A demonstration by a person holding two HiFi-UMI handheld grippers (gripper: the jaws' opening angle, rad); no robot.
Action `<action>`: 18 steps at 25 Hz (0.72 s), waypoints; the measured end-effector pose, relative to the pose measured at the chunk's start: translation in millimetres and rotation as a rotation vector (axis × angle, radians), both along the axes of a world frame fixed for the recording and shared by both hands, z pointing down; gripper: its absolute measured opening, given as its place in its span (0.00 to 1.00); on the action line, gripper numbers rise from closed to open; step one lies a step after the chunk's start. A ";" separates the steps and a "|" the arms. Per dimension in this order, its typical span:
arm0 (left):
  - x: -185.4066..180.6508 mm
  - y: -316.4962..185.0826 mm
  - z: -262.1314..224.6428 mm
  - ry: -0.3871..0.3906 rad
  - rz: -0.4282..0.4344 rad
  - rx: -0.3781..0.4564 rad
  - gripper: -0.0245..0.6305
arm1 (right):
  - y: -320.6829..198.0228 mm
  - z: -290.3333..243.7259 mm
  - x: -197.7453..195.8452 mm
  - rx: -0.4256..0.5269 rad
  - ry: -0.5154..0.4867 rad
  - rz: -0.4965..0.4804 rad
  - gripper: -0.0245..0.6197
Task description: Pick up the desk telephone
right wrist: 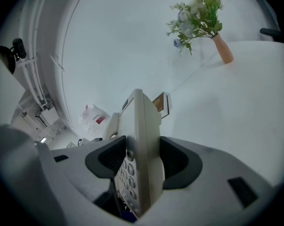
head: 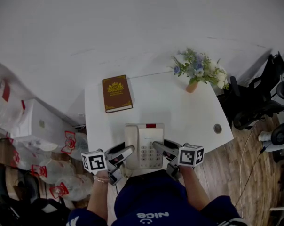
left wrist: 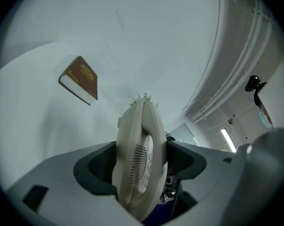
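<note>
Tongs clench the cream plastic desk telephone (head: 144, 144) from both sides: the left tongs (head: 128, 151) pinch its handset side, and the right tongs (head: 157, 147) pinch its keypad side. It is at the middle of the white tabletop's (head: 193, 119) near edge. A brown hardcover book (head: 117, 93) lies near the far left corner. A small vase of flowers (head: 200, 72) stands near the far right corner.
</note>
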State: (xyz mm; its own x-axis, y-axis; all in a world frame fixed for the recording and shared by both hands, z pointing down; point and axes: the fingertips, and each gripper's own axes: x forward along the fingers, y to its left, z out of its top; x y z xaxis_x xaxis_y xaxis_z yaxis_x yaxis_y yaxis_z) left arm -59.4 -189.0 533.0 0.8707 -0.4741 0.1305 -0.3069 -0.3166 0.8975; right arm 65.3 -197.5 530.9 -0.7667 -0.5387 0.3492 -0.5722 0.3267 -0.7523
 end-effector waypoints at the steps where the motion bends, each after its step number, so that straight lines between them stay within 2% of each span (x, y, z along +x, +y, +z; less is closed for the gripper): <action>1: -1.2 -0.3 -5.3 0.006 -0.004 0.010 0.57 | -0.4 -5.3 -1.2 0.014 0.000 0.002 0.42; 8: -8.6 -2.1 -33.9 0.006 -0.039 0.076 0.57 | -5.1 -35.7 -8.1 0.097 -0.005 -0.011 0.42; 13: -10.4 -1.0 -57.7 -0.028 -0.035 0.171 0.57 | -2.3 -55.1 -8.5 0.153 -0.015 -0.005 0.42; 18: -5.6 -1.2 -82.6 -0.023 -0.042 0.227 0.57 | -1.4 -73.5 -5.6 0.209 -0.035 0.001 0.42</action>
